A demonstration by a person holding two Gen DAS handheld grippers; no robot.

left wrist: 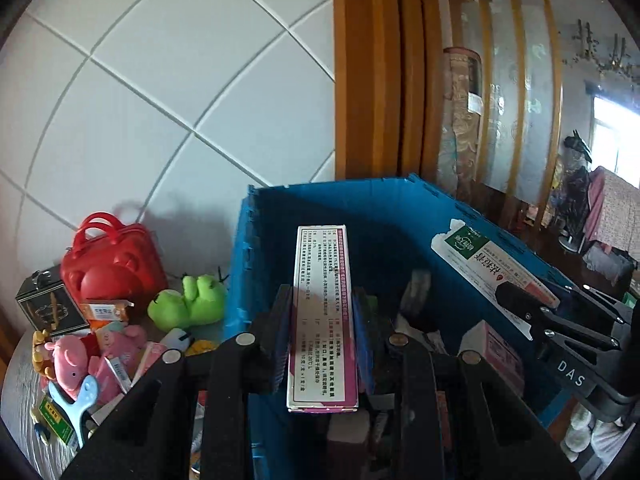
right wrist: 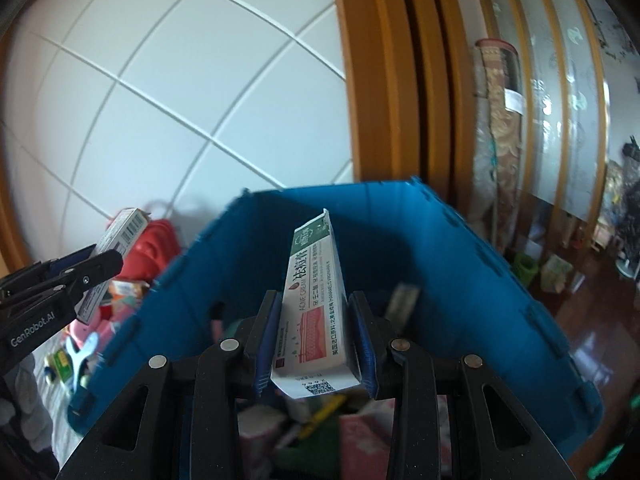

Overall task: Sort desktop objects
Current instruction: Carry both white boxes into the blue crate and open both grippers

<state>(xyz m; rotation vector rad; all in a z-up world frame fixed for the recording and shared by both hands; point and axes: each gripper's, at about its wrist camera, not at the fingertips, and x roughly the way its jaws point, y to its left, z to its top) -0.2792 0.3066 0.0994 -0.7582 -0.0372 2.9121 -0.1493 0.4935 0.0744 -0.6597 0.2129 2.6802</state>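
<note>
Blue plastic fills the left wrist view: an open bin (left wrist: pixel 320 208) stands against a white tiled wall (left wrist: pixel 160 80), with a wooden door frame (left wrist: pixel 372 68) behind its far right corner. The left gripper (left wrist: pixel 322 336) hangs over the bin's near side, its jaws closed on a long white and purple box (left wrist: pixel 322 320) that points away from the camera, printed side up. Inside the bin lie a pink box (left wrist: pixel 500 356) and other items too dark to name. At right the right gripper (left wrist: pixel 524 312) holds a white and green box (left wrist: pixel 480 260) above the bin's right wall. Left of the bin, on the table (left wrist: pixel 24 420), sit a red case (left wrist: pixel 112 268), a green plush toy (left wrist: pixel 188 300), a dark box (left wrist: pixel 48 308), a pink plush toy (left wrist: pixel 68 360), a light blue tool (left wrist: pixel 82 404) and a small green box (left wrist: pixel 56 420), all crowded together. In the right wrist view the right gripper (right wrist: pixel 316 340) is also over the bin (right wrist: pixel 480 280), jaws clamped on the white and green box (right wrist: pixel 312 300), which is tilted with its far end leaning right. At left the left gripper (right wrist: pixel 96 272) grips its box (right wrist: pixel 116 240), seen from the barcode end, above the bin's left edge, with the red case (right wrist: pixel 156 244) behind. The bin's contents below are blurred.
</note>
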